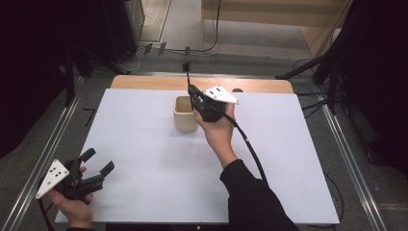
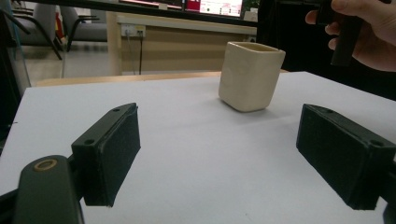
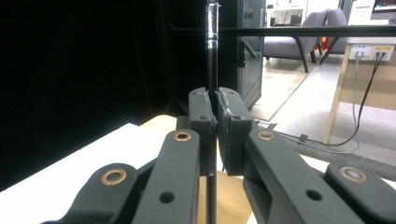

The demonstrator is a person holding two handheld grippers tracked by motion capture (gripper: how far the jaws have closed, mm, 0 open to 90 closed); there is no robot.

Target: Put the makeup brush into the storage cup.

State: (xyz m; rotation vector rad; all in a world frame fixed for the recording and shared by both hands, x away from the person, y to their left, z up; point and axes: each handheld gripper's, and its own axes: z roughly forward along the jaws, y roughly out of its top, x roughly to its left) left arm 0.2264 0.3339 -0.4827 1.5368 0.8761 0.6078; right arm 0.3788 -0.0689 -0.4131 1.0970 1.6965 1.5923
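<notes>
A cream square cup [image 1: 184, 114] stands upright on the white table top [image 1: 144, 144], a little behind its middle; it also appears ahead in the left gripper view [image 2: 251, 74]. My right gripper [image 1: 193, 95] hovers just above the cup's right rim, shut on a thin black rod [image 1: 187, 77] that sticks up and away from it. In the right gripper view the rod [image 3: 212, 56] runs upright between the closed pads [image 3: 205, 112], with a taped top end. My left gripper [image 1: 99, 161] rests near the front left corner, open and holding nothing, its pads [image 2: 112, 149] wide apart.
A wooden strip [image 1: 144, 82] borders the table's far edge. Metal rails [image 1: 53, 139] run along both sides. Cables [image 1: 312, 103] lie on the floor at the right, and a black cable [image 1: 250, 149] trails from the right gripper across the table.
</notes>
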